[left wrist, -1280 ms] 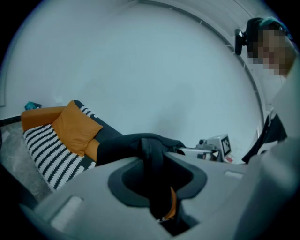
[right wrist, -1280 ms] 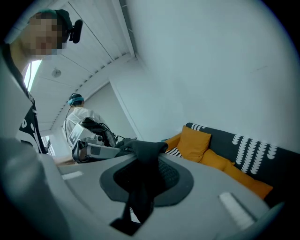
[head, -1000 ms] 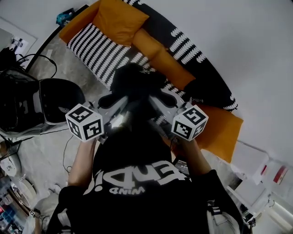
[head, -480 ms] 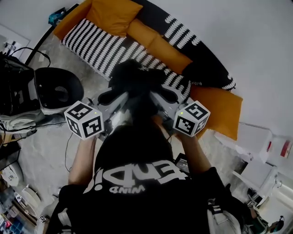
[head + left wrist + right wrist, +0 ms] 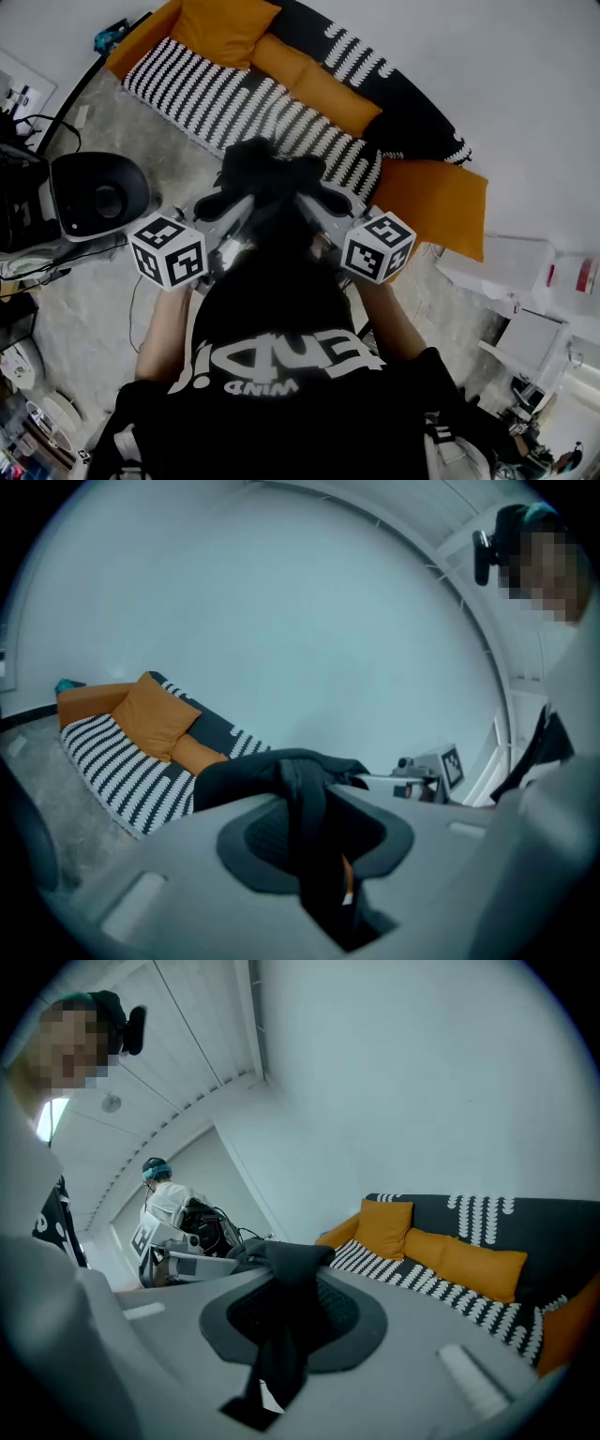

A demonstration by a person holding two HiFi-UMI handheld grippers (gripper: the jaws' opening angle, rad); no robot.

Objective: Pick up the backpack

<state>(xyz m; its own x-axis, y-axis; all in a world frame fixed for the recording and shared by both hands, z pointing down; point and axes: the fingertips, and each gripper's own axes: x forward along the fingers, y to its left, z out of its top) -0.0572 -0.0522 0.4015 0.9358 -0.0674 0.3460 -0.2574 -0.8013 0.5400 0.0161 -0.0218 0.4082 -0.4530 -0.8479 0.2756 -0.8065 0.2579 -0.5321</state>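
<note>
l gripper point(image 5: 317, 850) & r gripper point(image 5: 281, 1330) are each pinching a black strap point(image 5: 305, 794), sharing the load so the backpack point(image 5: 267, 178) is hanging evenly, lifted near the sofa point(image 5: 234, 94).

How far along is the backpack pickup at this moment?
Done: both grasps are made. The left gripper and the right gripper are each shut on a black strap of the backpack.
In hand: the backpack hangs between them in front of the person, apparently clear of the striped sofa and the floor.
Left: little of the pickup itself. Where it goes next is not shown.
</note>
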